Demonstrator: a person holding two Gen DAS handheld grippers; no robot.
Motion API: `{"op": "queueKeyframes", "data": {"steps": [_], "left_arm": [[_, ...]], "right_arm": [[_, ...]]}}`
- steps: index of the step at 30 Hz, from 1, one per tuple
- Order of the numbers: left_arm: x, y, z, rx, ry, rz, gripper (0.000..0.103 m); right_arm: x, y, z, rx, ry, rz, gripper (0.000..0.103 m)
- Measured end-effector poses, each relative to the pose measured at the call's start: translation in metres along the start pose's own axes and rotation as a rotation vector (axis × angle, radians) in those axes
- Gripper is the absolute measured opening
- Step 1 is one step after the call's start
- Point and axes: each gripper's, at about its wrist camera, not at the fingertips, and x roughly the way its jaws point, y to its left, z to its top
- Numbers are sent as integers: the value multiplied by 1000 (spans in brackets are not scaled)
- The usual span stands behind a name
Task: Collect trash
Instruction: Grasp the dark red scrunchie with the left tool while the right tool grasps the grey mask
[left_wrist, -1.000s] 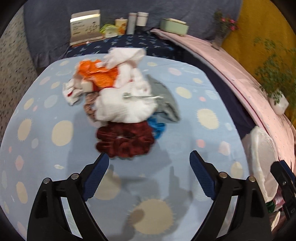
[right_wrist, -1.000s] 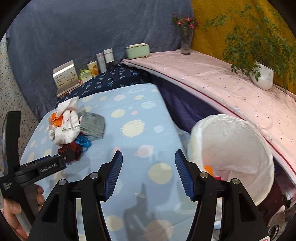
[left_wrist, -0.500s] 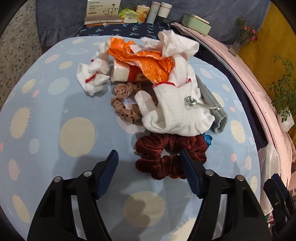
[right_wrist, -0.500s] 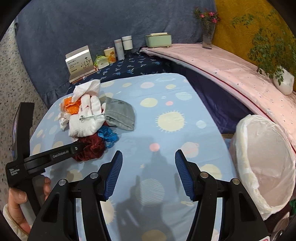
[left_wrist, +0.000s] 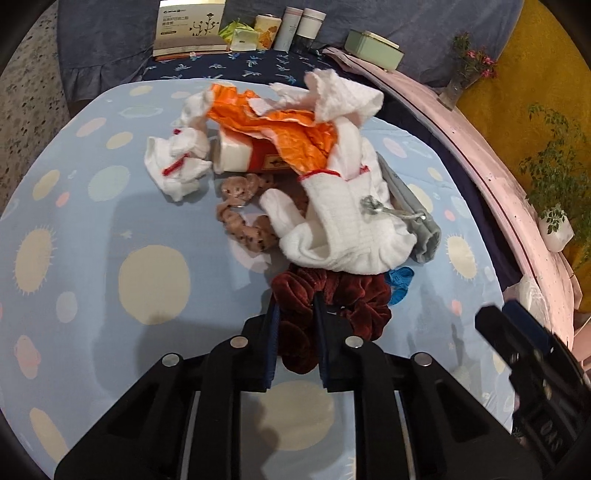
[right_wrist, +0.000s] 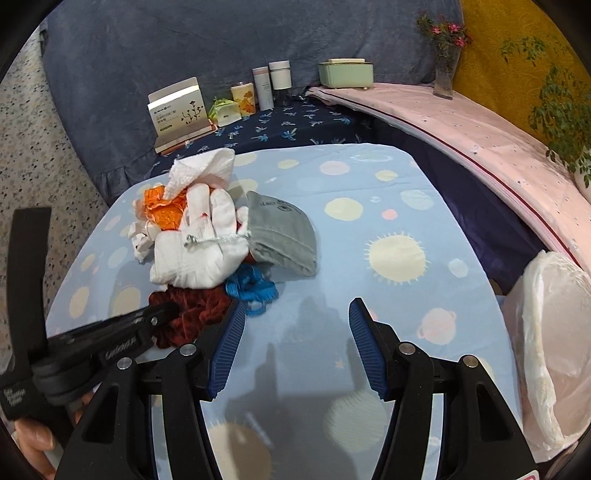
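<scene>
Gripping: the left gripper (left_wrist: 295, 306) has just been closing its jaws, and they now pinch a fold of the red scrunchie (left_wrist: 332, 306) at the near edge of the pile.
Right gripper: the right gripper (right_wrist: 297, 314) hangs over bare tablecloth (right_wrist: 369, 184) with its jaws apart and nothing between them; its left finger is just beside the blue scrunchie (right_wrist: 251, 286).
Hand: a hand (right_wrist: 33, 439) holds the handle of the left gripper at the lower left of the right wrist view.
Pile, near part: the red scrunchie lies in front, the blue one touches its right side, and the white glove (left_wrist: 343, 229) partly covers both.
Pile, middle: a brown scrunchie (left_wrist: 243, 218) lies left of the glove; a grey mask (right_wrist: 280, 232) lies on the right, with its cord over the glove.
Pile, far part: an orange wrapper (left_wrist: 291, 129) covers a small box (left_wrist: 240, 158); crumpled tissue (left_wrist: 343, 96) sits on top, and a second white glove (left_wrist: 177, 166) lies to the left.
Bin: a bin (right_wrist: 554, 332) lined with a white bag stands beside the right edge of the table.
Behind: a carton (right_wrist: 179, 110), cans and bottles stand on a dark blue cloth beyond the table.
</scene>
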Motion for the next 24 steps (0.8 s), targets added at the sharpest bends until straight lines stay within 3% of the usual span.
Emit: {"op": "queueKeyframes", "data": {"steps": [5, 11, 14, 16, 20, 24], "left_arm": [[-9, 14, 3, 19, -28, 65, 17], [-11, 29, 8, 8, -32, 71, 17], [-10, 33, 8, 6, -30, 70, 17], [-9, 35, 8, 3, -31, 69, 17], [-13, 34, 6, 4, -39, 67, 17], [-18, 27, 5, 5, -46, 63, 16]], "right_arm": [[19, 8, 20, 16, 4, 28, 53], [48, 19, 38, 24, 24, 53, 50], [63, 23, 41, 11, 42, 43, 42], [72, 23, 41, 6, 59, 43, 26], [69, 20, 40, -1, 46, 45, 12], [54, 14, 42, -5, 16, 34, 11]]}}
